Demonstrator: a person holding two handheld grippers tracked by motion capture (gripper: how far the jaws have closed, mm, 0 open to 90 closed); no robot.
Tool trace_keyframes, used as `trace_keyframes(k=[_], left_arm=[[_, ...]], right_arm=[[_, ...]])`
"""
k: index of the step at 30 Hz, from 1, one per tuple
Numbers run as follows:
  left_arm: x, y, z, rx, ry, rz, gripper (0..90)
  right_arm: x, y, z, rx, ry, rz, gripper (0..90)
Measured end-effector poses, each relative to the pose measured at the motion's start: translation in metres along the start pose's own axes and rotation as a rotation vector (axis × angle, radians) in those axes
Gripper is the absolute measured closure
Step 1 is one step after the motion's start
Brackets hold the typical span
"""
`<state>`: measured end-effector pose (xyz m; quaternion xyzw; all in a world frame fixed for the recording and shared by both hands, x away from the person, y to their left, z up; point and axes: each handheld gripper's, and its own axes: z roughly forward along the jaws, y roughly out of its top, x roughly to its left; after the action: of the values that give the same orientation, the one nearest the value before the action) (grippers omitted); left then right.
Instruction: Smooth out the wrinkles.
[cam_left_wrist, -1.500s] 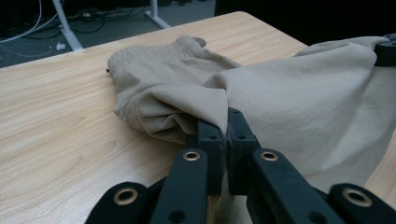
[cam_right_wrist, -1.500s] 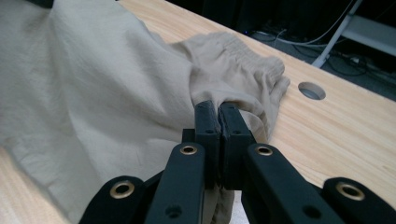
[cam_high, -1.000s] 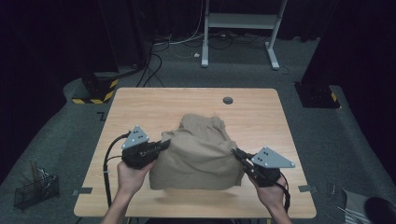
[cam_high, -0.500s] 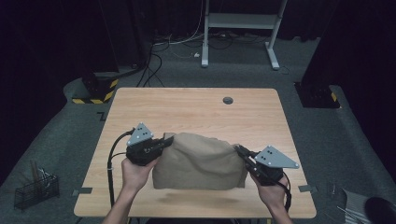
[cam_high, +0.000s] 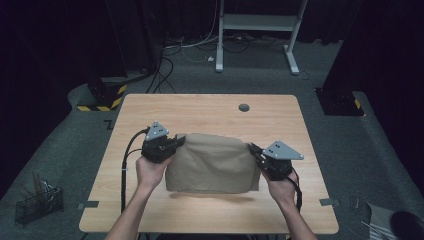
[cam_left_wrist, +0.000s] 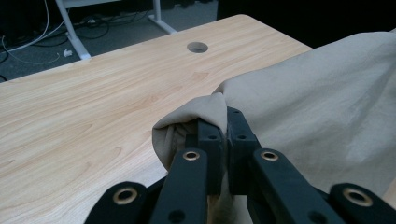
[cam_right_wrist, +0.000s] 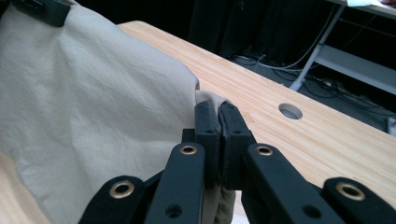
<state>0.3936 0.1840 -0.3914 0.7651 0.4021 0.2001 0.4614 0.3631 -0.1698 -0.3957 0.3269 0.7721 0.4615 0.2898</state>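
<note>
High view: a beige woven cloth, folded over into a soft rectangle (cam_high: 210, 162), hangs stretched between the two grippers over the near half of the light wooden table (cam_high: 210, 107); its lower edge throws a shadow on the wood, so it looks lifted, though whether the edge touches the surface I can't tell. Left gripper (cam_high: 176, 142) pinches the cloth's upper left corner, right gripper (cam_high: 251, 149) pinches the upper right corner, a hand behind each. A round cable hole (cam_high: 244, 107) sits well apart at the far side. Left gripper view: the black jaws are closed tight on a bunched corner of the cloth (cam_left_wrist: 322, 107), fabric wrapping over the jaw tips; the bare table top (cam_left_wrist: 93, 107) runs beyond. Right gripper view: jaws likewise clamped on a thin fold of the cloth (cam_right_wrist: 93, 93) at its corner, and the other gripper's black tip shows at the far top corner of the fabric. Judgement: this reads as a folding job partway through — both corners are secured and at least one fold appears made; what's left is laying the cloth down flat, squaring it, and letting go.
</note>
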Motion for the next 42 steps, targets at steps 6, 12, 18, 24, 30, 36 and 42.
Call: trace_keyframes(k=[6,12,18,24,30,36,42], left_arm=[[0.006,0.003,0.013,0.017,0.008,-0.003,87.1],[0.008,0.005,0.026,0.035,0.032,0.012,87.1],[0.010,0.004,0.034,0.043,0.051,0.029,87.1],[0.013,0.002,0.042,0.054,0.060,0.023,87.1],[0.015,-0.001,0.050,0.060,0.065,0.018,87.0],[0.017,-0.002,0.055,0.064,0.066,0.012,87.0],[0.020,-0.006,0.063,0.080,0.069,0.009,87.0]], right_arm=[[-0.008,-0.002,0.014,0.026,-0.014,0.026,87.8],[-0.016,-0.006,0.028,0.052,-0.032,0.050,87.7],[-0.019,-0.009,0.039,0.064,-0.053,0.050,87.7],[-0.021,-0.011,0.046,0.073,-0.057,0.051,87.7],[-0.024,-0.013,0.052,0.091,-0.063,0.063,87.7],[-0.026,-0.015,0.057,0.103,-0.065,0.072,87.6],[-0.029,-0.018,0.066,0.127,-0.068,0.081,87.6]])
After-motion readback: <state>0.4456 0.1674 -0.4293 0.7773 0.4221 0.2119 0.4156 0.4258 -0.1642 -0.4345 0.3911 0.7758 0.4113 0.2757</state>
